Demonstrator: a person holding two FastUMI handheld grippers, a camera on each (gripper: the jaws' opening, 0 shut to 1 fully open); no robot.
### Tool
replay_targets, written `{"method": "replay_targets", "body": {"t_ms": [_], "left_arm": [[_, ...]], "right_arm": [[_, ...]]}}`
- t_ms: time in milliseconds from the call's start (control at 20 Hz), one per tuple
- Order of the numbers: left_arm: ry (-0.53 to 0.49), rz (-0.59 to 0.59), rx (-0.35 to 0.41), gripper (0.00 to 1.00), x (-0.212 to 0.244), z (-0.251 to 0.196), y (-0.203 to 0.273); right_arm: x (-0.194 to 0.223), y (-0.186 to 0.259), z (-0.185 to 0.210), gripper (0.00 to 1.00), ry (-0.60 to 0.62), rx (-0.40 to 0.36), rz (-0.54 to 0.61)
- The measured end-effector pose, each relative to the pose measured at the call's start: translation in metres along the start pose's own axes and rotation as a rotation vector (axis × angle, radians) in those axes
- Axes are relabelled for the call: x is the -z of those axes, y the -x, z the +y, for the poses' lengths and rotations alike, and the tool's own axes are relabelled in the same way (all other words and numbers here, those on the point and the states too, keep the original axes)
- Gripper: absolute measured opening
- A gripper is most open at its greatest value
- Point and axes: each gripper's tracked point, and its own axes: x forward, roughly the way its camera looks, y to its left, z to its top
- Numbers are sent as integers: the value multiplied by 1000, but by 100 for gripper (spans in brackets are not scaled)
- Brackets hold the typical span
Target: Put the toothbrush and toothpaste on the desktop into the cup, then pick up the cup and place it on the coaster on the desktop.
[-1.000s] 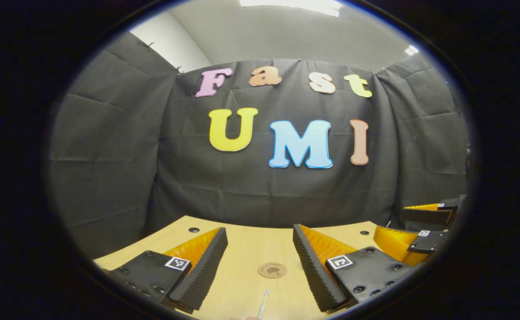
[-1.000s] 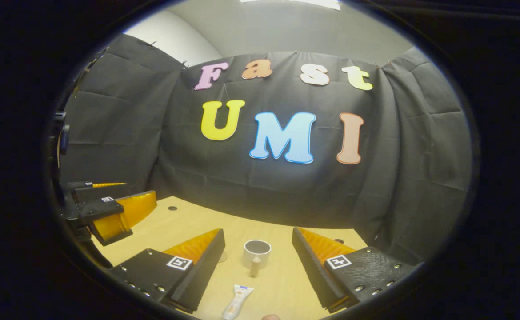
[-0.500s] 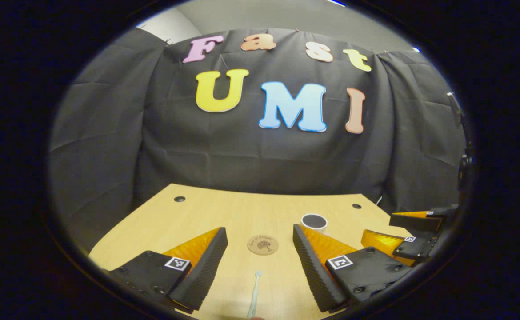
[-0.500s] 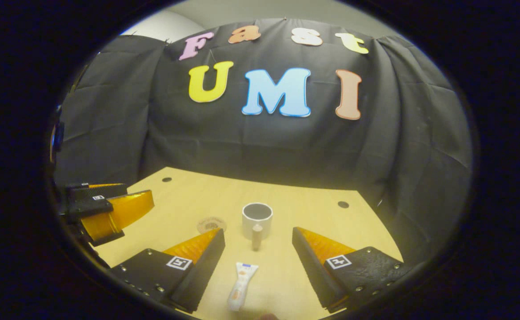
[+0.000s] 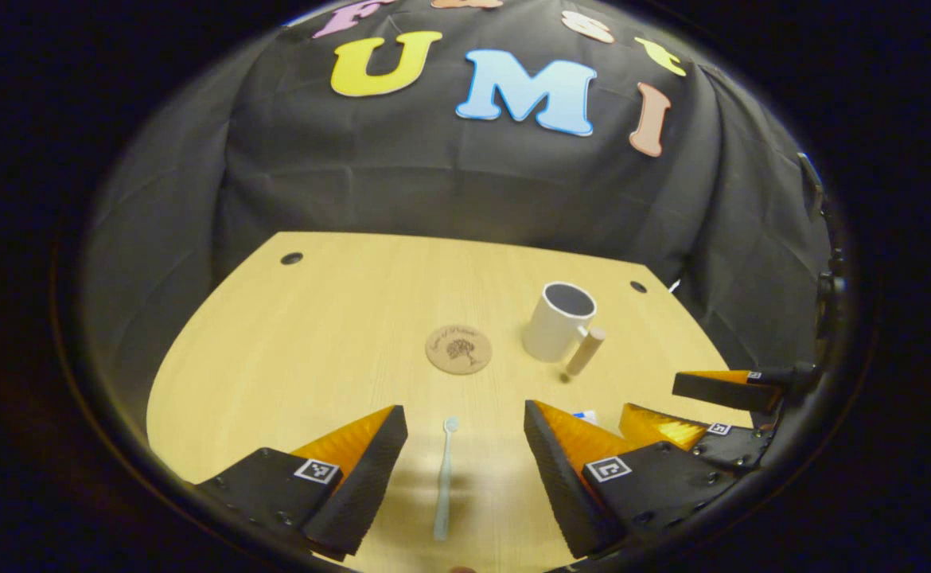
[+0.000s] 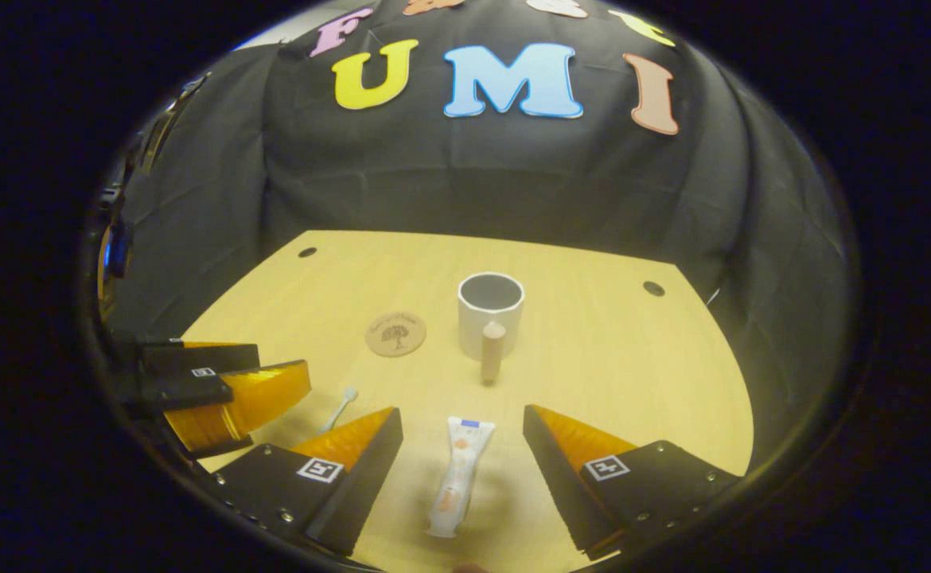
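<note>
In the left gripper view, the left gripper (image 5: 465,434) hangs above a light wooden desktop (image 5: 314,334) with its two fingers spread wide and nothing between them but air. A pale toothbrush (image 5: 443,477) lies flat on the desktop in the gap between the fingers, its head pointing away toward the far edge. Beyond it sits a round brown coaster (image 5: 458,349) with a dark tree mark, and just to the coaster's right stands a white cup (image 5: 557,322), upright and empty, with a wooden peg handle pointing toward the camera. At the lower right edge the right gripper (image 5: 676,402) shows, and a small piece of the toothpaste (image 5: 585,415) shows beside it. In the right gripper view, the right gripper (image 6: 462,442) also hangs above the desktop (image 6: 633,374) with fingers wide apart, gripping nothing. The toothpaste (image 6: 457,477) lies flat between them, lengthwise. Straight ahead stands the cup (image 6: 490,314), with the coaster (image 6: 395,333) near its left side. The left gripper (image 6: 266,374) shows at the left edge, and the toothbrush (image 6: 340,407) head peeks out just beside it.
</note>
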Motion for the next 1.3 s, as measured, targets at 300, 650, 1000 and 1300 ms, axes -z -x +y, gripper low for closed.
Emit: {"method": "replay_targets", "body": {"t_ms": [300, 650, 1000, 1300], "left_arm": [[16, 185, 15, 100, 36, 2, -21], [-8, 386, 4, 98, 69, 6, -40], [-16, 571, -1, 99, 103, 10, -43], [-13, 644, -10, 98, 120, 12, -47]], "right_arm": [[22, -23, 2, 94, -64, -22, 116], [48, -47, 6, 95, -111, -54, 250], [65, -61, 7, 95, -155, -73, 330], [79, -62, 7, 96, -159, -82, 413]]}}
